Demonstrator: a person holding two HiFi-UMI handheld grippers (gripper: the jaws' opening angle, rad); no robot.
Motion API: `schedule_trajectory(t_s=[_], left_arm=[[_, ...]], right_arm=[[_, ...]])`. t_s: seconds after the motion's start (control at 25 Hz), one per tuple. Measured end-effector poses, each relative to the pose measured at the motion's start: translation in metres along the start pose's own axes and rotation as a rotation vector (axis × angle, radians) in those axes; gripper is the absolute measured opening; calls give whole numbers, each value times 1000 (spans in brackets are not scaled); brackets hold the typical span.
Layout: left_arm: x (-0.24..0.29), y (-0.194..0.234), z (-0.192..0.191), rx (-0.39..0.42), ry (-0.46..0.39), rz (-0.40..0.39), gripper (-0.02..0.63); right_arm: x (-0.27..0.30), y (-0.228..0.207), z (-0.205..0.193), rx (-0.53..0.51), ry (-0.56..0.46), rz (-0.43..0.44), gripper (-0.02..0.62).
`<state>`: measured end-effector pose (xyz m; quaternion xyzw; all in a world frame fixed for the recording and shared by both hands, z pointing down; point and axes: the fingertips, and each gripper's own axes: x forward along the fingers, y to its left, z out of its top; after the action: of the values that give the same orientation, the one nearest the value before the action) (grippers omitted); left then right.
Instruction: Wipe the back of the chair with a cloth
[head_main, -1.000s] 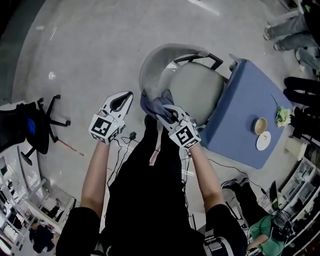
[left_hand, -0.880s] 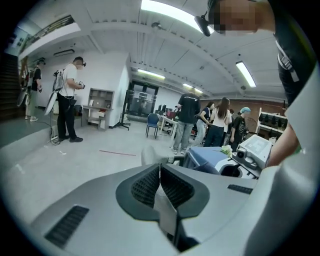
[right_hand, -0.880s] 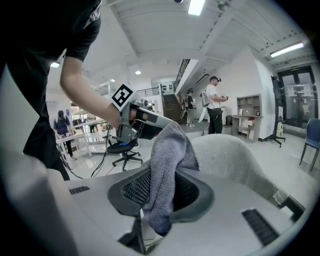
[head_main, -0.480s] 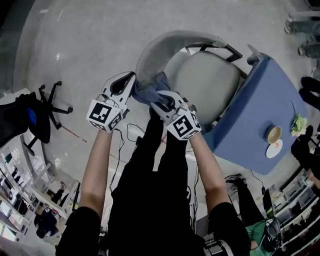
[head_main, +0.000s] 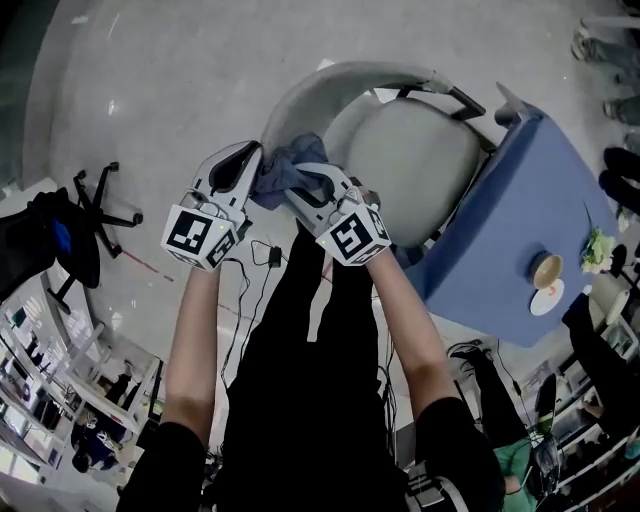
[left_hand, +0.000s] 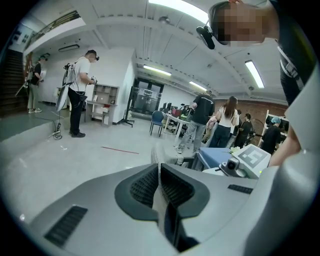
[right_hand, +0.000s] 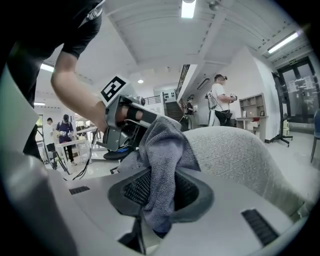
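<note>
A grey chair with a curved back stands in front of me, seen from behind its back in the head view. My right gripper is shut on a blue-grey cloth, which lies against the left end of the chair back. In the right gripper view the cloth bunches out of the jaws, with the chair back just behind it. My left gripper is beside the cloth on the left, its jaws together with nothing between them.
A blue table stands right of the chair with a cup, a small plate and flowers. A black office chair is at the left. Cables lie on the floor. Several people stand around.
The two grippers have come closer together; the left one now sits right beside the cloth. The cloth has shifted a little further along the left end of the chair back.
</note>
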<state>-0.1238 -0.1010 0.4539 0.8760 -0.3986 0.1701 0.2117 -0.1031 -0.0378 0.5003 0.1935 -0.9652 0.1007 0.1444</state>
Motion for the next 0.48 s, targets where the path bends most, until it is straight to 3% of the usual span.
schedule_trajectory(t_s=[0.36, 0.48], left_arm=[[4, 4, -3, -83, -38, 18, 26], [5, 4, -3, -74, -48, 15, 26]], right_arm=[[8, -37, 7, -13, -7, -21, 114], [7, -44, 9, -17, -9, -37, 114]])
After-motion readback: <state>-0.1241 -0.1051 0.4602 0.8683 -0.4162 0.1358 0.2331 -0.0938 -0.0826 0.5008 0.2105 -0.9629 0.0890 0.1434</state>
